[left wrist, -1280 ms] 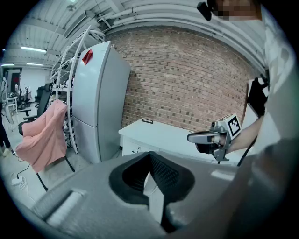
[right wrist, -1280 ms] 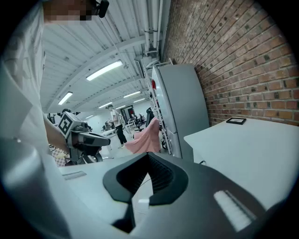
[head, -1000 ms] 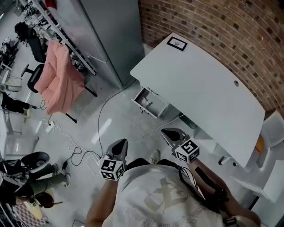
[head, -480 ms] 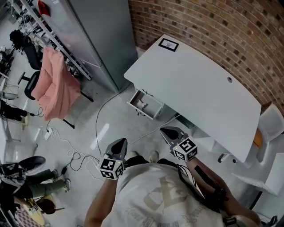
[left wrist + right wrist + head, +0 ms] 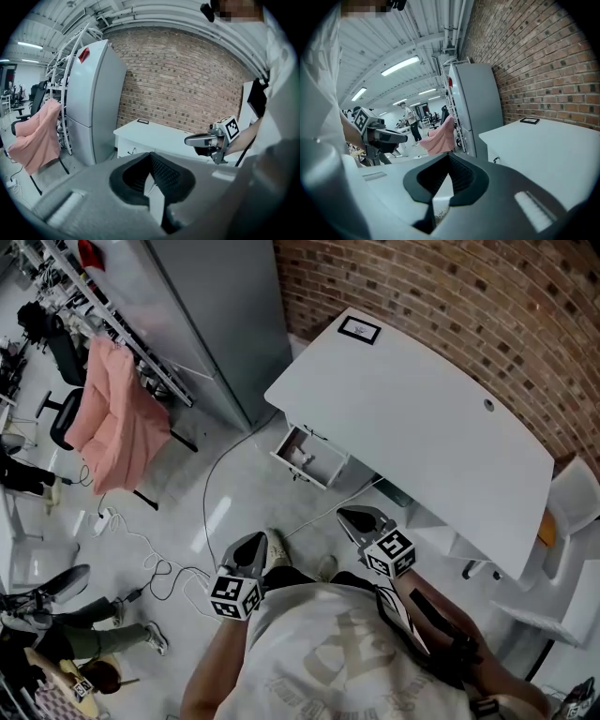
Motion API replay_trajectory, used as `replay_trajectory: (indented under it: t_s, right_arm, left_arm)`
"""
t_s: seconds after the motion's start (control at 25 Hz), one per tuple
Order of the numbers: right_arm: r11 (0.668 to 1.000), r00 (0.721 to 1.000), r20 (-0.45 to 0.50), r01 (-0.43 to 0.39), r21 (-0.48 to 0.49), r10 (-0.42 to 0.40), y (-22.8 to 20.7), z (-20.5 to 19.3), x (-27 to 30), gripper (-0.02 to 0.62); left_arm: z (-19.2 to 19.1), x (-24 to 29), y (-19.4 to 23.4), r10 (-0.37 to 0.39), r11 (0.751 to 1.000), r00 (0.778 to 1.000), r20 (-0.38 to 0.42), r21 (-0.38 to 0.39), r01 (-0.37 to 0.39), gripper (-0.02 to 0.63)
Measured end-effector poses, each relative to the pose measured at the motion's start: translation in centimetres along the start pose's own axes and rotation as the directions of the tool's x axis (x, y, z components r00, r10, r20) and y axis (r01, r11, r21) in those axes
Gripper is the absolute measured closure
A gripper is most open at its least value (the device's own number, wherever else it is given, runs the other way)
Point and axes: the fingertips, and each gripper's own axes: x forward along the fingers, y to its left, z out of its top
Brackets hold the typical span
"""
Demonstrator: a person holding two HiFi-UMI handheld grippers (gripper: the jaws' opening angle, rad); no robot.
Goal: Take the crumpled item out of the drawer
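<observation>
The white desk (image 5: 412,418) stands against the brick wall, and its small drawer (image 5: 323,468) is pulled open over the floor. Inside it lies a small pale lump (image 5: 302,457), too small to make out. My left gripper (image 5: 251,550) and right gripper (image 5: 360,520) hover side by side well short of the drawer, both pointing toward it. Both are shut with nothing between the jaws. In the left gripper view the left gripper (image 5: 151,155) is closed and the right gripper (image 5: 200,139) shows beyond. In the right gripper view the right gripper (image 5: 449,157) is closed beside the left gripper (image 5: 387,136).
A tall grey cabinet (image 5: 220,315) stands left of the desk. A pink garment (image 5: 117,413) hangs on a rack. Cables (image 5: 208,507) trail over the floor toward the drawer. A black frame (image 5: 359,330) lies on the desk's far corner. White chairs (image 5: 567,521) stand at right.
The desk and drawer sit slightly higher and further left in the head view. A shoe now shows beside the left gripper. Both grippers stay shut and level with each other.
</observation>
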Motion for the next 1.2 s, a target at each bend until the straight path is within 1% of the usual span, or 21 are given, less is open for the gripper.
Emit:
replay_trajectory:
  t_s: [0.28, 0.56, 0.84, 1.0, 1.2]
  right_arm:
    - [0.999, 0.999, -0.026, 0.035, 0.01, -0.034, -0.5, 0.5, 2.1, 0.588]
    - [0.997, 0.996, -0.044, 0.072, 0.01, -0.071, -0.6, 2.6, 6.6, 0.589]
    - [0.988, 0.988, -0.049, 0.151, 0.017, -0.15, -1.7, 5.3, 11.2, 0.588]
    - [0.98, 0.978, -0.062, 0.199, 0.026, -0.197, -2.1, 5.7, 13.2, 0.588]
    - [0.97, 0.966, -0.09, 0.241, -0.001, -0.24, -2.2, 6.1, 14.9, 0.588]
  left_arm:
    - [0.4, 2.0, 2.1, -0.06, 0.998, 0.998, -0.001, -0.008, 0.06, 0.603]
    - [1.6, 3.8, 7.0, -0.122, 0.992, 0.992, -0.017, -0.008, 0.122, 0.603]
    - [3.1, 5.3, 12.1, -0.193, 0.981, 0.981, -0.03, -0.004, 0.193, 0.603]
    - [4.0, 5.8, 14.4, -0.237, 0.971, 0.971, -0.029, -0.015, 0.237, 0.603]
    - [4.8, 6.5, 17.2, -0.269, 0.963, 0.963, -0.023, -0.019, 0.268, 0.603]
